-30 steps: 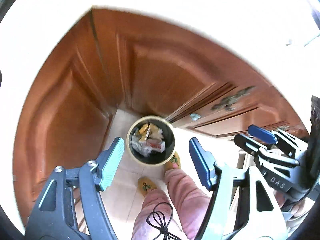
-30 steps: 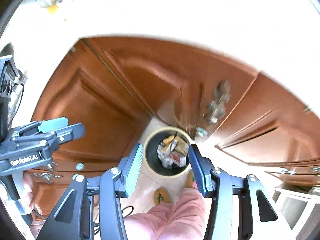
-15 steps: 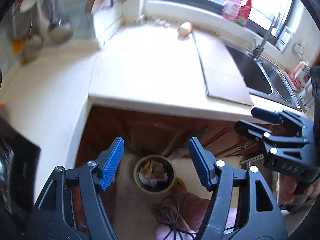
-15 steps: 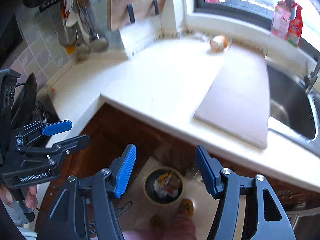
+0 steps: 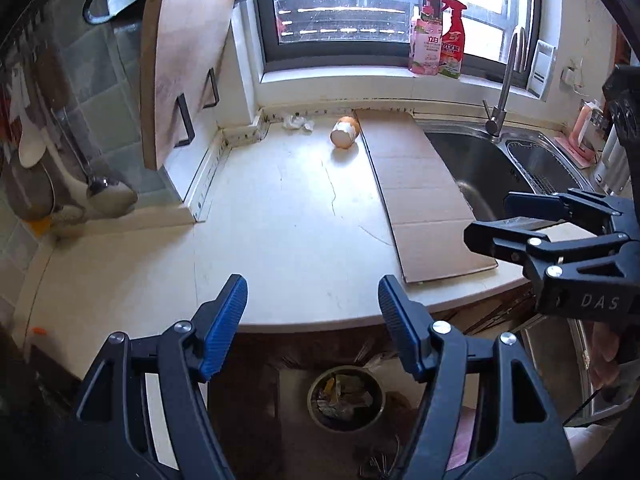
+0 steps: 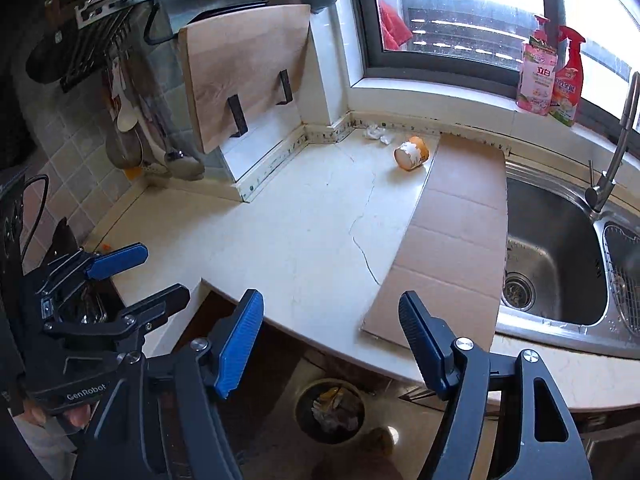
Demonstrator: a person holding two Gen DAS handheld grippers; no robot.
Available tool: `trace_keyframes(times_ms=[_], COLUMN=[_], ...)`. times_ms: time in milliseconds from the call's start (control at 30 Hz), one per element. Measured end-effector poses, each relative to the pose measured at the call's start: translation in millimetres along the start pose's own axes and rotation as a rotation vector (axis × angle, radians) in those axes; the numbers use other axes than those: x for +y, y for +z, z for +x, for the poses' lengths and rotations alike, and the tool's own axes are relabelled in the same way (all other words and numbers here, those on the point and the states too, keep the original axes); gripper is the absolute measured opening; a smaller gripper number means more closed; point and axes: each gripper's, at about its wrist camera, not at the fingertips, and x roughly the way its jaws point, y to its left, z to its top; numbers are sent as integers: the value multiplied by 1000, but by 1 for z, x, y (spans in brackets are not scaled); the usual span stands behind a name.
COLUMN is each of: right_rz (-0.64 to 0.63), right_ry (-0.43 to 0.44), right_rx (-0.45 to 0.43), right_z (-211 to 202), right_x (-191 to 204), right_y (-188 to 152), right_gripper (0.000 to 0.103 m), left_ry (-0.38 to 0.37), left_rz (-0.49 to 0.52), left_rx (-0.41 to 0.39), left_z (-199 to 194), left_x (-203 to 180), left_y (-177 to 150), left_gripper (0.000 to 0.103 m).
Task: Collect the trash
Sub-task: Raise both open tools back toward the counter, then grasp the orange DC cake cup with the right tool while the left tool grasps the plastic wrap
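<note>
My left gripper (image 5: 312,304) hovers open and empty over the front edge of the white counter (image 5: 280,240). Level with it, my right gripper (image 6: 330,324) holds nothing, and its jaws are opening. An orange paper cup (image 5: 345,133) (image 6: 411,153) lies on its side at the back of the counter. Left of the cup, by the wall, sits a crumpled white tissue (image 5: 298,122) (image 6: 376,133). Down on the floor stands a round trash bin (image 5: 346,398) (image 6: 330,406) with several scraps inside. Each gripper also shows in the other's view: the right gripper (image 5: 486,218), the left gripper (image 6: 160,274).
A flat cardboard sheet (image 6: 452,232) lies between the cup and the steel sink (image 6: 552,240) with its tap. A wooden cutting board (image 5: 180,64) stands on a rack at the back left. Ladles hang at the left. Two spray bottles (image 5: 438,36) are on the windowsill.
Both grippers have risen from low over the bin, by the cabinet doors, to above the counter edge. The right jaws have spread wider. The left jaws stayed as they were.
</note>
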Motion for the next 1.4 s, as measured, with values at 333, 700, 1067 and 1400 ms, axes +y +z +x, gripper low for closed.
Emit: trace_keyframes(times_ms=[333, 700, 1067, 1400], right_rz=[163, 423, 467, 361], right_ry=[41, 103, 106, 88], right_rx=[19, 144, 351, 390], right_z=[58, 230, 412, 474], right_x=[-80, -204, -233, -221], right_y=[141, 268, 290, 284], right_gripper=[73, 73, 73, 53], left_ry=[48, 79, 124, 138], left_rz=[33, -84, -203, -217], left_rx=[-54, 66, 185, 232], left_z=[44, 205, 334, 377], left_x=[0, 30, 69, 77], left_y=[124, 246, 266, 268], left_gripper=[69, 69, 69, 69])
